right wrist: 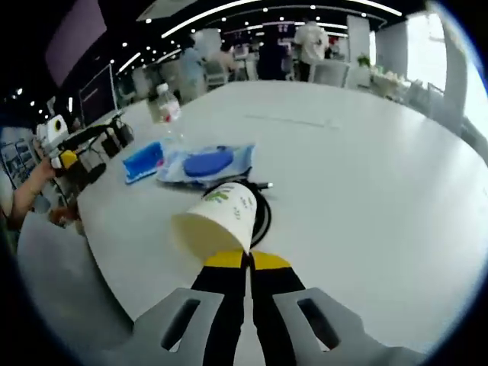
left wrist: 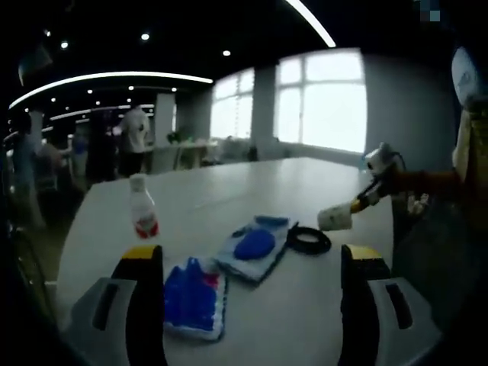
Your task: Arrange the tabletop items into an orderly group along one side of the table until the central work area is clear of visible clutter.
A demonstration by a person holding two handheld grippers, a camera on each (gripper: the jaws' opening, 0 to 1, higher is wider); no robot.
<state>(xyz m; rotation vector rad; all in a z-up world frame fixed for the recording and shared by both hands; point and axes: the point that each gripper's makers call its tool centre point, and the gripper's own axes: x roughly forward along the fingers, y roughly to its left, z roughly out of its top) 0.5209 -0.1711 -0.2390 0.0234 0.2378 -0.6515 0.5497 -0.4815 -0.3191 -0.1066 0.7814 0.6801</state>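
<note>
Pinched at its rim by the right gripper, whose fingers are pressed together, the paper cup is best kept level; left gripper fingers are spread.

I count one bottle, one paper cup, two blue packets, one black cable coil.

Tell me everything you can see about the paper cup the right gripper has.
The paper cup looks white, with a small green print on its side. It lies tipped on its side, open mouth facing left and toward the camera in the right gripper view, its inside showing empty. The right gripper has its jaws shut on the cup's rim. In the left gripper view the cup hangs above the white table, close to a black ring.
</note>
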